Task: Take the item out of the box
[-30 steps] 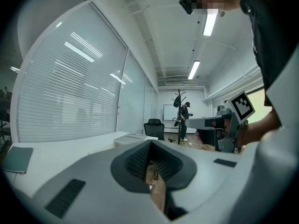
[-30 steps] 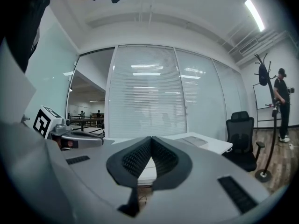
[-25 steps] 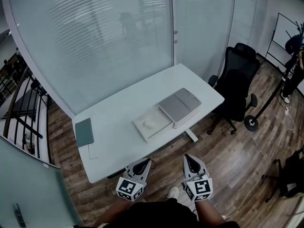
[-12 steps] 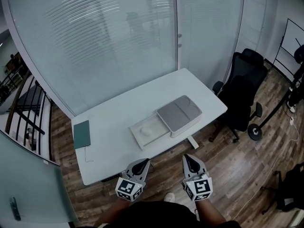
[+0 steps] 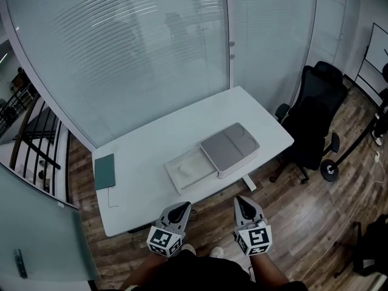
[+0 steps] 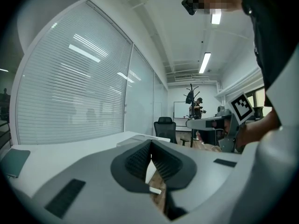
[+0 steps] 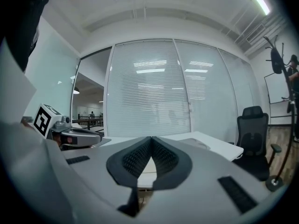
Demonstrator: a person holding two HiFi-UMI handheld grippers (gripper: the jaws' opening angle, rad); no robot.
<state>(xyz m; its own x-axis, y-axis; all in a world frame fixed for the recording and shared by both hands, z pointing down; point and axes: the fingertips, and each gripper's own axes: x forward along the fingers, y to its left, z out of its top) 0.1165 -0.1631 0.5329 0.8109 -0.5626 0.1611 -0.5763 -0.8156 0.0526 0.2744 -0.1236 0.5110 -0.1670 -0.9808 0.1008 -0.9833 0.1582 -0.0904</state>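
An open white box [image 5: 193,168] lies near the front edge of the white table [image 5: 157,138], with a pale rounded item [image 5: 183,169] resting in its tray. Its grey lid [image 5: 229,148] lies beside it on the right. My left gripper [image 5: 179,210] and right gripper [image 5: 242,204] hang side by side below the table's front edge, well short of the box. Both are shut with nothing between their jaws. In the left gripper view the gripper [image 6: 150,146] points along the table; the right gripper [image 7: 151,142] faces the table and glass wall.
A dark green notebook [image 5: 104,171] lies at the table's left end with a thin cable beside it. A black office chair [image 5: 314,119] stands right of the table. A glass wall with blinds runs behind. The floor is wood.
The view has shifted slightly, so the table and box sit a little lower and more to the left. Both grippers hold the same place, still shut.
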